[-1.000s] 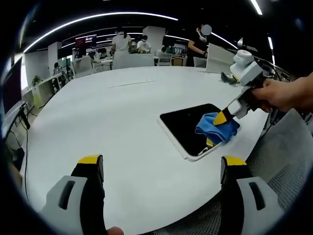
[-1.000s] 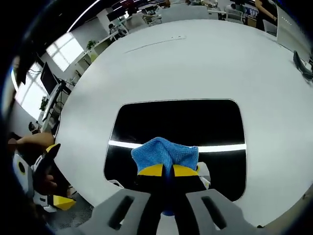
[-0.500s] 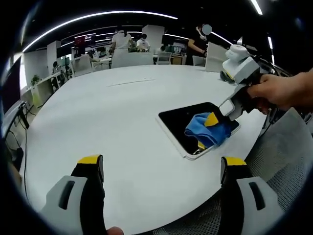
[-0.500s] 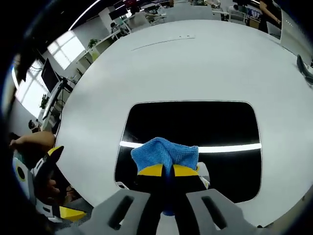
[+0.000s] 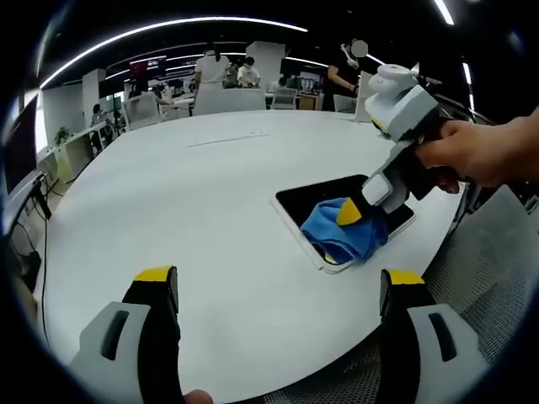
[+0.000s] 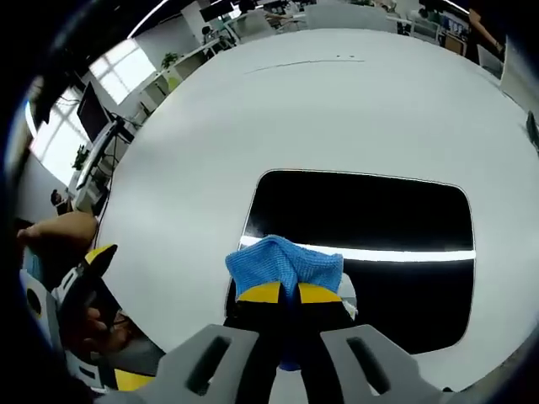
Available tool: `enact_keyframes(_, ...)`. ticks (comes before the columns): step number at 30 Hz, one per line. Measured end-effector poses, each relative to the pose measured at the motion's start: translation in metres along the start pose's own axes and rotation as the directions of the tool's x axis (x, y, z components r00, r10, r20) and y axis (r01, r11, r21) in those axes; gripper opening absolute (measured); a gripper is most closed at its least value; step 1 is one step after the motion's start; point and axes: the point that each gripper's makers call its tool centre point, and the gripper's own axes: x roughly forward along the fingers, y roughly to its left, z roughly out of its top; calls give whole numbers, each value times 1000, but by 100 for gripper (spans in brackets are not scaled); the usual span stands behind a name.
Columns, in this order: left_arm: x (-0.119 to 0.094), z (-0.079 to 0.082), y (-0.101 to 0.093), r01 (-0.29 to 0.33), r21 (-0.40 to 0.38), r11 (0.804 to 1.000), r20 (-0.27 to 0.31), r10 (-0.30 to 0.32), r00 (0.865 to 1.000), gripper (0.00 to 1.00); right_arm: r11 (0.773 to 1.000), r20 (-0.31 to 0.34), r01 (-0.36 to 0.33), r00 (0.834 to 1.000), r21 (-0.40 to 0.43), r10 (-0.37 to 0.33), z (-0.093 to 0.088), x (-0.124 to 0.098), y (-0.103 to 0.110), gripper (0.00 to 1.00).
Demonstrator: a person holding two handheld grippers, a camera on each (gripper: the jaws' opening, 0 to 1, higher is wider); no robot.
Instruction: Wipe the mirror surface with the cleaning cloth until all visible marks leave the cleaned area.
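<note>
Open-plan office: a large round white table (image 5: 210,194), desks and chairs (image 5: 143,109) at the far side, ceiling light strips (image 5: 168,29), bright windows (image 6: 118,80) far left

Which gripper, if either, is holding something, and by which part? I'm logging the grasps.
The right gripper is shut on the blue cloth, pinching its bunched near end against the mirror. The left gripper is open and holds nothing.

The right gripper (image 6: 280,292) has its jaws closed on the blue cleaning cloth (image 6: 285,264). The cloth rests on the near left portion of the dark mirror (image 6: 379,219), which lies flat on the white bench (image 6: 253,118). A light strip reflects across the mirror.
</note>
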Motion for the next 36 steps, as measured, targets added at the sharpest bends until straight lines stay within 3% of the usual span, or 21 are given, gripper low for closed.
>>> enact_keyframes(6,2,1,2,-5,23,1000,-4,5,1000,99,998,-24,-30,999,55,31,5,8,14,0)
enact_keyframes(9,-3,-5,18,-79,-54,995,-21,78,997,99,998,-16,-33,999,46,34,5,9,17,0)
enact_keyframes(12,1,-3,7,-29,-5,1000,-16,29,999,99,998,-15,-43,999,51,43,4,7,17,0)
enact_keyframes(14,1,-2,8,-34,-4,999,-10,34,999,99,997,-22,-77,997,-27,77,5,7,16,0)
enact_keyframes(18,-1,-1,13,-50,-19,999,4,50,999,99,997,-36,-77,996,27,78,6,9,15,0)
enact_keyframes(22,0,-1,14,-53,-20,998,3,53,999,99,998,-30,-66,997,-13,66,6,6,16,0)
enact_keyframes(28,-5,7,22,-92,-20,996,46,93,995,99,997,-9,-70,998,-24,70,24,20,10,0)
enact_keyframes(36,-3,5,19,-84,-19,996,35,85,996,99,996,7,-66,998,-55,67,44,22,5,0)
